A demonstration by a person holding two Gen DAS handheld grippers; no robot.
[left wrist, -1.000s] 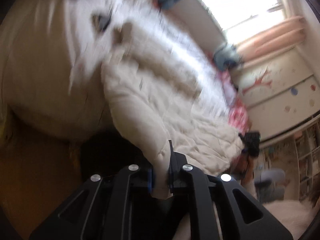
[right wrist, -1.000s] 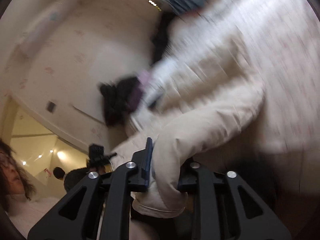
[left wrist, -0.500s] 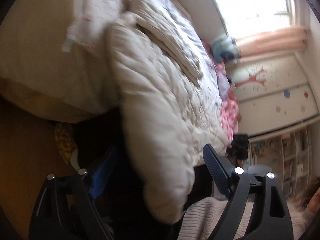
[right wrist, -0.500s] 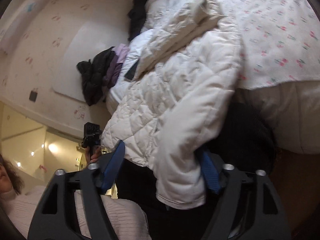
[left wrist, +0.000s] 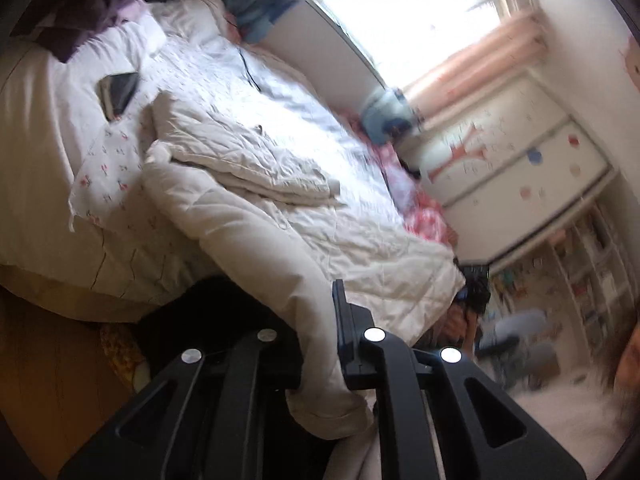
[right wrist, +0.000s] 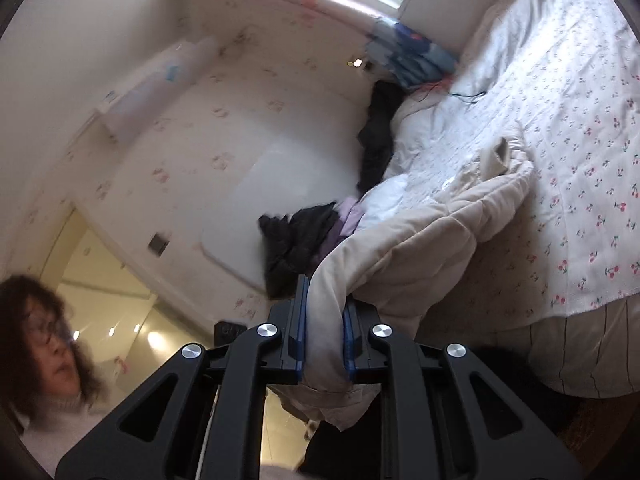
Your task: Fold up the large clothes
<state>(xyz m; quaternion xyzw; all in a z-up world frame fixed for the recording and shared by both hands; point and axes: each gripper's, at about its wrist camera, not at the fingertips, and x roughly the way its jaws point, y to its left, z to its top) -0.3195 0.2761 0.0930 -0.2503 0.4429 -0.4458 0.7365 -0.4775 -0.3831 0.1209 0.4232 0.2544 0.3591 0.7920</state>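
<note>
Your left gripper [left wrist: 320, 344] has its fingers clamped on a sleeve [left wrist: 316, 332] of the cream quilted coat [left wrist: 256, 184]; those jaws have just been closing, and the sleeve fabric sits pinched between them, with the cuff end hanging below the fingers. Your right gripper [right wrist: 323, 336] has also just been closing, and its blue-padded fingers [right wrist: 301, 328] now squeeze the coat's other sleeve [right wrist: 326, 320], bunched tight between the pads. The coat's body lies spread on the bed [left wrist: 48, 152], over a white sheet with a small cherry print [right wrist: 580, 160], and both sleeves trail off the bed edge toward you. A dark flat thing, maybe a tablet [left wrist: 120, 90], lies on the sheet beyond the coat, apart from it. Dark and purple clothes [right wrist: 304, 236] are piled at the bed's far end near the wall. A bright window [left wrist: 420, 20] with a pink curtain is beyond the bed. Another person [right wrist: 44, 344] is at the lower left of the right wrist view, blurred.
</note>
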